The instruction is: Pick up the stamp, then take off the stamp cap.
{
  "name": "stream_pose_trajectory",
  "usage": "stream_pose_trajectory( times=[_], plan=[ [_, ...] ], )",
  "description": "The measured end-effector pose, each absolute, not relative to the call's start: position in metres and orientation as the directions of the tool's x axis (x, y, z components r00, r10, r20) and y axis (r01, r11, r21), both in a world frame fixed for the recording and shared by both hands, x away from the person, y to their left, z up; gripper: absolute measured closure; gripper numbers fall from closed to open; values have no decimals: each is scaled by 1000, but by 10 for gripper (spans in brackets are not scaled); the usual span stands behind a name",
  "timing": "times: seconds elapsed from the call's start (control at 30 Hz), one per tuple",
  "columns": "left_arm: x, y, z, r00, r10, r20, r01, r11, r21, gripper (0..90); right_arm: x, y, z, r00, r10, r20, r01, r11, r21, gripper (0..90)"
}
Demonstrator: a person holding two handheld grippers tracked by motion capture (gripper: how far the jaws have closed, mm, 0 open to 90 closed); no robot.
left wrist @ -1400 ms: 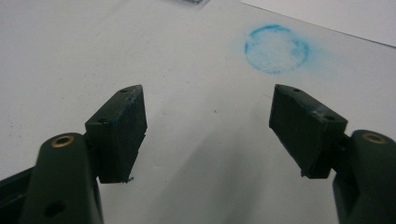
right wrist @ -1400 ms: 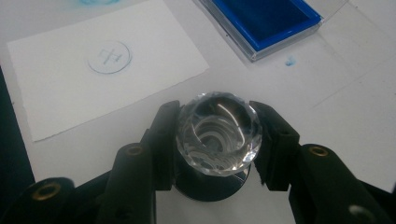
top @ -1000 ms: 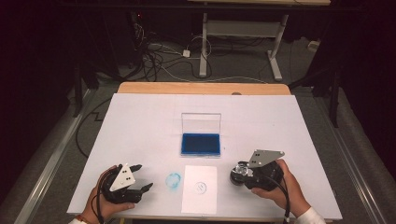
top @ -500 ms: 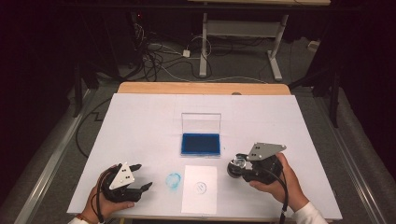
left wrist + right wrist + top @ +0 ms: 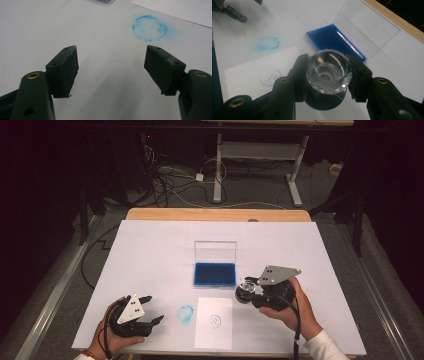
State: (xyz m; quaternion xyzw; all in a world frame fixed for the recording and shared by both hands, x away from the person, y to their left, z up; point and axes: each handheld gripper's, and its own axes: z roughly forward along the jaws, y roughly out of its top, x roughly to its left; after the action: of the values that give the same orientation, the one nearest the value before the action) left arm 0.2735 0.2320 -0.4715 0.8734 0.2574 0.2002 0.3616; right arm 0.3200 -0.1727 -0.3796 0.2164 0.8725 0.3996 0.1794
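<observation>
While the right hand-held gripper (image 5: 328, 72) clamps the clear-handled stamp (image 5: 329, 71) near the ink pad (image 5: 214, 274) mid-tabletop (image 5: 150, 250), its smooth faceted handle could slip; the left hand-held gripper (image 5: 112, 65) gapes empty.

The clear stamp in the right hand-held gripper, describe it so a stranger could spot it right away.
On the white table, look right of the white paper sheet and just below the open blue ink pad. There the right hand-held gripper clamps the stamp, the only glassy, faceted, round-topped thing there.
</observation>
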Motion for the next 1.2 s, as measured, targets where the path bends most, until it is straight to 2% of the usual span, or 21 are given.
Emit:
stream_pose_trajectory(
  times=[0.2, 0.57, 0.8, 1.2],
  plan=[
    [278, 227, -469, 792, 592, 145, 303, -589, 749, 265, 320, -164, -373, -848, 510, -147, 208, 575, 791, 568],
    [296, 192, -459, 812, 577, 85, 293, -529, 796, 239, 327, -140, -366, -867, 485, -119, 181, 528, 830, 568],
    [296, 155, -447, 838, 536, 105, 229, -519, 823, 237, 321, -124, -360, -880, 462, -108, 144, 478, 866, 568],
    [293, 117, -438, 864, 490, 113, 162, -485, 859, 230, 315, -108, -364, -908, 417, -43, 157, 432, 888, 568]
  ],
)
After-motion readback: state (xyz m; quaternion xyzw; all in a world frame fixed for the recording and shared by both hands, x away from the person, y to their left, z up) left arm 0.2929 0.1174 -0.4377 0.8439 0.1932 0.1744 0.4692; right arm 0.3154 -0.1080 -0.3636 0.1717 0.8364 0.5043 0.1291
